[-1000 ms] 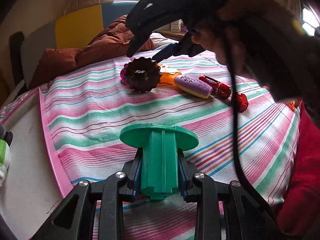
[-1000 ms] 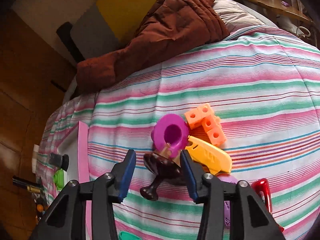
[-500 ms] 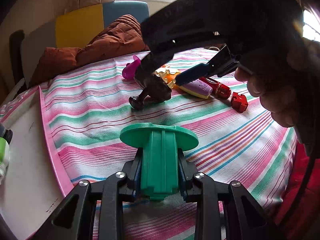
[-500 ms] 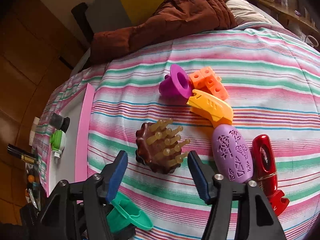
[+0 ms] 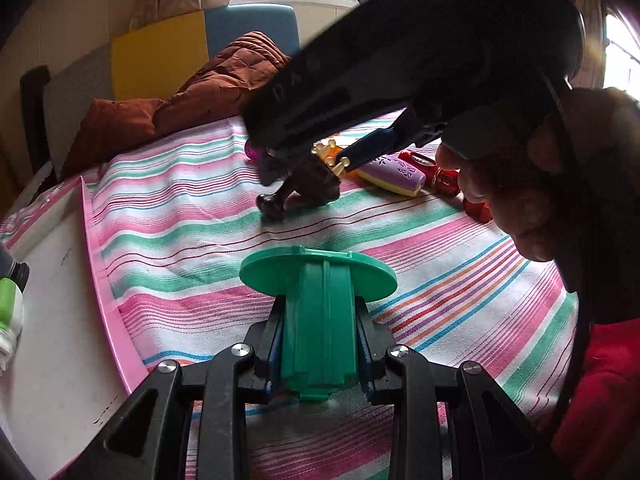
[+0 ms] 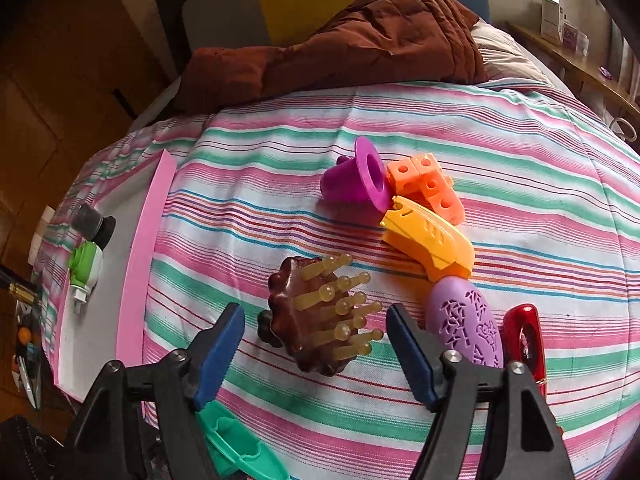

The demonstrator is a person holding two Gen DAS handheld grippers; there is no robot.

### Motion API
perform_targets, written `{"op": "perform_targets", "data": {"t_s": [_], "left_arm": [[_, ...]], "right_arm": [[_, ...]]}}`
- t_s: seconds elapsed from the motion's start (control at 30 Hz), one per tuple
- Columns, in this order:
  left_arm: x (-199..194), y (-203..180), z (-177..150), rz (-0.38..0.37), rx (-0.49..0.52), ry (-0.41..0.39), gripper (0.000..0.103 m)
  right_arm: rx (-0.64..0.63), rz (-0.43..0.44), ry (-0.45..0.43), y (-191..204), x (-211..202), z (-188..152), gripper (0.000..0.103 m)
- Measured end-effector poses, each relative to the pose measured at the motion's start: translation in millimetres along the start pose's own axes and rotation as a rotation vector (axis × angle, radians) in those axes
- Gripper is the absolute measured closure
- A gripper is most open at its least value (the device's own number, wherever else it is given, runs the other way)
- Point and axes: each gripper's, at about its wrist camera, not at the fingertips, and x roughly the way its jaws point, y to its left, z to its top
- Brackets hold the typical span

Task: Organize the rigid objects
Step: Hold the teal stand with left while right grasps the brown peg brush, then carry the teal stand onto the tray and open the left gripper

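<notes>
Now | right gripper (image 6: 316, 354) jaws just narrowing, parted, astride brush (image 6: 316, 320), untouched; knob points left | left gripper (image 5: 320, 344) clamps green piece (image 5: 318, 312)

In the left wrist view the right gripper's black body (image 5: 400, 64) hides most of the magenta funnel (image 5: 253, 151) and the brown brush's (image 5: 308, 184) top. The picture's bottom edge cuts the green flanged piece (image 6: 240, 446) in the right wrist view.
</notes>
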Motion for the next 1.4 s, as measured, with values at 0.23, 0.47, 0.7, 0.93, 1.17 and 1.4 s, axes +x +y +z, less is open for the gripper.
{"op": "perform_targets", "data": {"t_s": [0.23,0.47,0.7,0.93,1.17,1.4], "left_arm": [[-6,4,6,-0.026,-0.030,0.046,0.073],[-53,-1,7,-0.079,-0.053,0.020,0.073],[-103,54,15,-0.032,-0.220,-0.013,0.073],[-113,149,-16,0.139,-0.464,0.121,0.073],[-101,197,-47,0.204,-0.579,0.203,0.073],[-85,204,-52,0.235,-0.587,0.257,0.069]], "right_arm": [[-0.022,-0.010,-0.012,-2,-3,-2,0.061],[-0.009,0.001,-0.004,-6,-4,-1,0.061],[-0.029,-0.031,-0.008,-1,-5,-2,0.061],[-0.049,-0.044,-0.008,3,-5,-4,0.061],[-0.060,-0.054,-0.008,5,-6,-6,0.061],[-0.060,-0.053,-0.007,4,-5,-5,0.061]]}}
